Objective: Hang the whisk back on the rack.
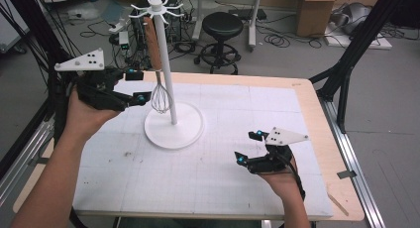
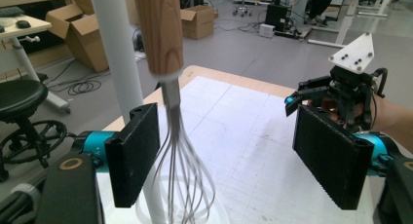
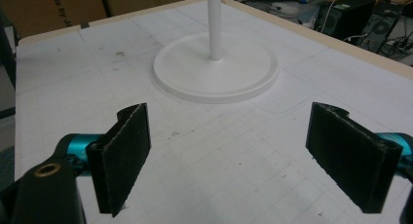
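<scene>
My left gripper [image 2: 226,151] stands wide around the whisk [image 2: 182,175], pads clear; the whisk hangs from the white stand [image 1: 166,64], so hanging looks done. My right gripper [image 3: 243,156] waits wide over the surface [image 3: 234,170].

Between the black ribbed fingers [image 2: 134,153] hangs a whisk [image 2: 180,151] with silver wires and pale wood handle (beside the white stand [image 1: 173,121]); the bench [image 1: 257,114] mat is white, faintly gridded.
</scene>
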A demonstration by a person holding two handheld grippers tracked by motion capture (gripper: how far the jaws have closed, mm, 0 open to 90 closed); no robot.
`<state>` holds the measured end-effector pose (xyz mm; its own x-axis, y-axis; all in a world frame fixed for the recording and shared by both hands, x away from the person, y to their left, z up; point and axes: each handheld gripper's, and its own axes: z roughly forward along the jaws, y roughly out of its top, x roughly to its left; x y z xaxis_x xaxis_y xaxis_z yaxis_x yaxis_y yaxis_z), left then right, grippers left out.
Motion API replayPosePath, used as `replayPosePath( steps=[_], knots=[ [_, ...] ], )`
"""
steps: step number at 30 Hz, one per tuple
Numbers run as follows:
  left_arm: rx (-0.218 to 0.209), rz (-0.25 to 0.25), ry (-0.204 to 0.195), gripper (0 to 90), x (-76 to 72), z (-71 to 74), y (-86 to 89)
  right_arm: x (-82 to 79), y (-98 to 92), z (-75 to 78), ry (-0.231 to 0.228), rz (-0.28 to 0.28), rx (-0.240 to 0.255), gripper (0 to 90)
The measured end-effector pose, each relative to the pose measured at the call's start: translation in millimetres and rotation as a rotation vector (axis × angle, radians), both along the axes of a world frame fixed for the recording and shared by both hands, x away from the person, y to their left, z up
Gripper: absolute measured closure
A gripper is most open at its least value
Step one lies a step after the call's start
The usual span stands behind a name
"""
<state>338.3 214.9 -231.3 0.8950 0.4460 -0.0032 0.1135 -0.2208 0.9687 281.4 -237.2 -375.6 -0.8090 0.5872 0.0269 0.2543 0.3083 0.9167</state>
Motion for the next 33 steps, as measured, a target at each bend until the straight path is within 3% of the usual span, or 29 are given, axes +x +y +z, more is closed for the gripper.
replayPosePath(
  steps=[7, 14, 23, 33],
  knots=[
    [-0.006, -0.014, -0.012, 21.3, -11.3, -12.6, 3.3, 0.2, -0.2, 0.0, 0.001, -0.001, -0.002, 15.5],
    [-0.006, -0.095, -0.013, 17.5, -21.3, -27.8, -2.5, 0.3, -0.5, 0.0, 0.000, -0.001, -0.002, 15.5],
    [0.019, -0.176, 0.026, 14.3, -32.7, -61.4, -16.5, 0.2, -0.3, -0.1, 0.002, 0.000, -0.002, 15.5],
    [0.033, -0.202, 0.059, 11.0, -38.5, -102.2, -21.3, -0.5, -0.9, 0.3, 0.004, -0.002, -0.004, 15.5]
  ],
)
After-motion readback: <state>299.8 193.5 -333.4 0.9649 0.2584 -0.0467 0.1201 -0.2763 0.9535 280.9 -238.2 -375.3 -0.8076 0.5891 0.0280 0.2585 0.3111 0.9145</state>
